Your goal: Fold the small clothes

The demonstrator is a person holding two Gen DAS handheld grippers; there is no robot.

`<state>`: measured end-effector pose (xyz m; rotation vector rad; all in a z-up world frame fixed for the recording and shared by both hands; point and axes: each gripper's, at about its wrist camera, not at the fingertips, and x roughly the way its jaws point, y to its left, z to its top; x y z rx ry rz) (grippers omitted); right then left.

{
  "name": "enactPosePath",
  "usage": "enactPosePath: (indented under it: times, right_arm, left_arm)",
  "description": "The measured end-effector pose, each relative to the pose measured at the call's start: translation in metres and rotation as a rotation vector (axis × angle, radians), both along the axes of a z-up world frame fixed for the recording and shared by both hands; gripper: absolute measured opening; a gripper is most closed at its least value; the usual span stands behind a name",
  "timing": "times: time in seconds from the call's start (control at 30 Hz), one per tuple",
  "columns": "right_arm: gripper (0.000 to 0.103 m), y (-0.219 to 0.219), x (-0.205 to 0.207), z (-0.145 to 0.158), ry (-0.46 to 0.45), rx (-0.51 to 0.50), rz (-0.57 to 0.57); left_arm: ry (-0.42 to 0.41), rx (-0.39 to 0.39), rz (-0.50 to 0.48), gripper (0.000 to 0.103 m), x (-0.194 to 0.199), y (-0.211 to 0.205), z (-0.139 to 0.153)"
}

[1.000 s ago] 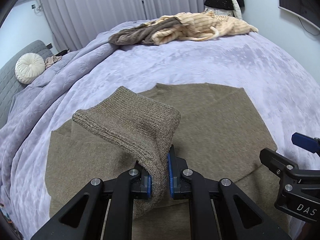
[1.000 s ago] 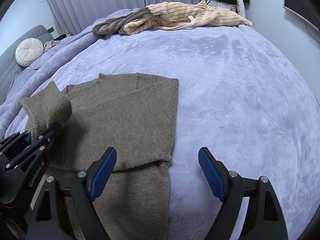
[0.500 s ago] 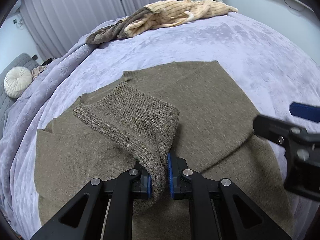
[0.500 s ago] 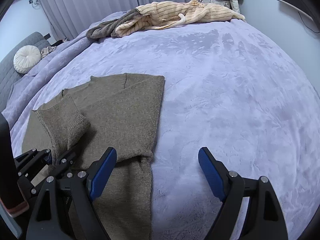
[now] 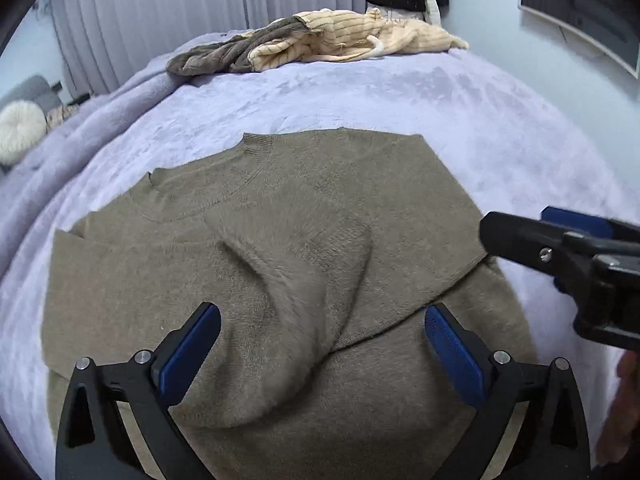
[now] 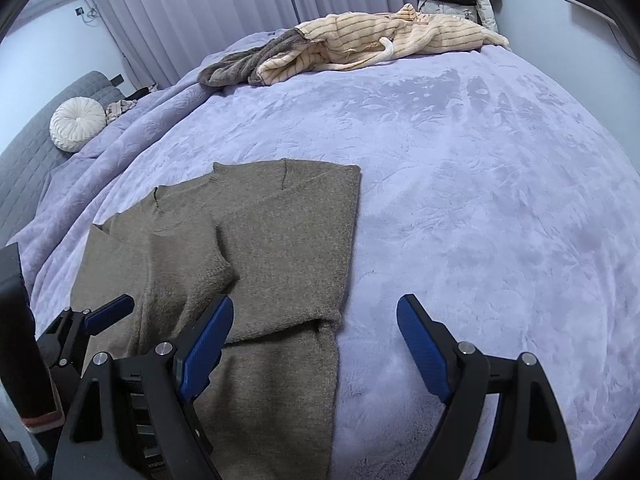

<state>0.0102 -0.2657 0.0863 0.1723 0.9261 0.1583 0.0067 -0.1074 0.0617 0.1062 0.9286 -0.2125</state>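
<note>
The left gripper (image 5: 320, 340) is opening, its blue pads spread to either side with nothing pressed between them; the sleeve (image 5: 304, 280) lies loose below, draped across the sweater (image 5: 360, 208). The right gripper (image 6: 316, 336) hangs wide apart and empty over the sweater's right edge and the bare blanket (image 6: 480, 200).

The sweater lies flat near the front of the bed, collar away from the grippers. Its right side looks already folded in, giving a straight edge there, and the left sleeve is now laid over the chest. By my reading the side folds are about finished; what is left is smoothing the bulging sleeve and folding the lower part, which runs out of view under the grippers, up toward the collar.

Farther off, a heap of striped cream and grey clothes (image 6: 360, 44) sits at the far edge of the bed, probably waiting its turn. A round white cushion (image 6: 78, 124) rests on a grey sofa at left. Nothing lies near the sweater; only the two grippers crowd each other.
</note>
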Motion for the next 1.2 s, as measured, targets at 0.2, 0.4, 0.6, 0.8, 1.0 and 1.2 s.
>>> enactPosePath:
  times: [0.2, 0.4, 0.6, 0.8, 1.0, 1.2]
  right_arm:
    - [0.087, 0.009, -0.003, 0.009, -0.018, 0.04, 0.052]
    - [0.087, 0.067, 0.011, 0.014, -0.045, -0.044, 0.155]
    - [0.086, 0.139, 0.033, -0.01, -0.002, -0.153, 0.269]
    - [0.022, 0.123, 0.034, -0.027, 0.058, -0.159, 0.222]
    - [0.069, 0.047, -0.005, -0.02, 0.042, 0.051, 0.073]
    - [0.073, 0.018, -0.006, -0.022, 0.026, 0.194, 0.023]
  left_arm:
    - [0.058, -0.274, -0.018, 0.102, -0.014, 0.044, 0.013]
    - [0.063, -0.314, 0.193, 0.102, -0.007, 0.121, 0.01]
    - [0.085, -0.264, 0.374, 0.102, 0.015, 0.171, -0.007]
    - [0.119, -0.158, 0.342, 0.102, 0.021, 0.163, -0.024]
    - [0.101, -0.119, 0.278, 0.102, 0.008, 0.153, -0.023]
    - [0.092, -0.12, 0.256, 0.102, 0.014, 0.146, -0.015]
